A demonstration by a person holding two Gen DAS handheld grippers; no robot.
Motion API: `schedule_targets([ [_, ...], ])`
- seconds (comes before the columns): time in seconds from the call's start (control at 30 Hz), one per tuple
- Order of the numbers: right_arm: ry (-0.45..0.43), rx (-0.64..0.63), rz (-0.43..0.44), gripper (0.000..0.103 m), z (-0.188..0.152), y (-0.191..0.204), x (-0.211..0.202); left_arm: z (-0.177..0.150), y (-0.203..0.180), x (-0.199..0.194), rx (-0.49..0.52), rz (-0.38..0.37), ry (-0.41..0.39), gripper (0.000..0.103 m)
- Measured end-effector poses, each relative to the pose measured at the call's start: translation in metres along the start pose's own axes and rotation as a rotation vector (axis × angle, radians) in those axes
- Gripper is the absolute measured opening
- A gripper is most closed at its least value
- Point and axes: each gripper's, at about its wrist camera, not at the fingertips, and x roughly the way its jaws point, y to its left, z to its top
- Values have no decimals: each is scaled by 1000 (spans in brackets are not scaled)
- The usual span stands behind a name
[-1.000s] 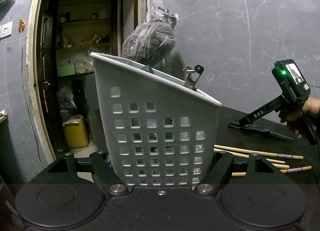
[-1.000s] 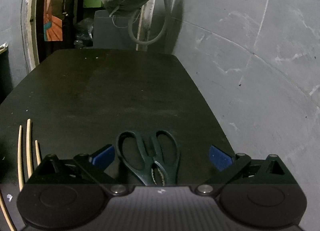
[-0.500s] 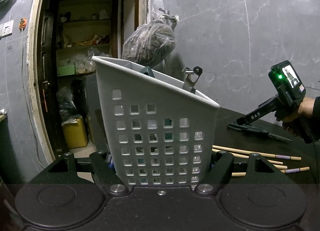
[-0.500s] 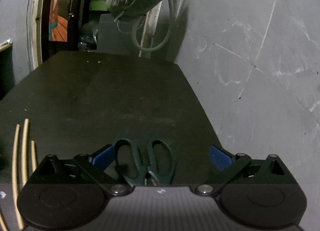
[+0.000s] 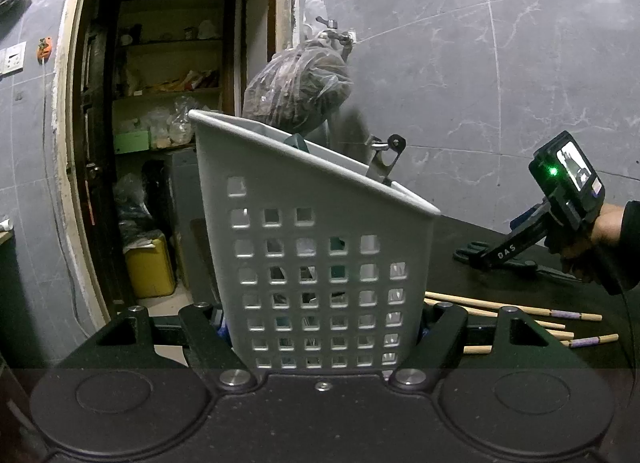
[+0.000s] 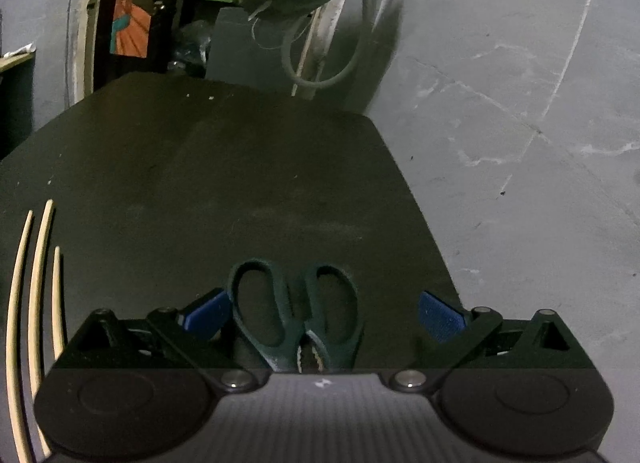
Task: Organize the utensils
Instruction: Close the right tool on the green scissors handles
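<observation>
Two grippers in play here. On the left gripper (image 5: 322, 327) the fingers are clamped on the lower sides of a grey plastic basket (image 5: 316, 263), the kind with square holes and a slanted rim, and the basket looks tipped a bit. It sits near the left edge of the dark counter (image 5: 480, 275). A couple of utensils poke out over the rim, one with a metal end with a hole in it (image 5: 386, 157); can't really tell what they are.

On the right gripper (image 6: 322, 313) the fingers are spread wide, blue pads (image 6: 438, 315) well apart and not pressing on anything. Dark-handled scissors (image 6: 296, 311) lie flat on the counter between them, handle loops pointing toward the far edge, blades hidden under the gripper body. The left pad sits just beside one loop; touching or not, I can't tell.

Four or so wooden chopsticks (image 5: 512, 309) lie on the counter between the basket and the scissors. From the left camera you can see a hand (image 5: 600, 239) holding the right gripper down over the scissors.
</observation>
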Motion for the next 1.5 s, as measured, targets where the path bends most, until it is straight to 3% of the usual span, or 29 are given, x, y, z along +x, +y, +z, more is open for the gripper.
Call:
schedule_targets([
  [0.5,-12,16,22,103,-11,-4,-2,2,-1,2,6,-4,-1,77],
  [0.73,-83,6,22,103,0,-7,-11,3,-1,3,7,1,0,78],
  [0.9,-61,19,46,102,5,-10,-2,3,-2,4,5,2,1,78],
  [1.23,-29,41,111,74,5,-14,3,3,-3,3,2,4,2,78],
  [1.33,8,46,123,54,6,-17,6,3,-2,2,2,5,3,78],
  [1.5,51,95,173,55,7,-28,9,1,-1,1,0,5,6,78],
])
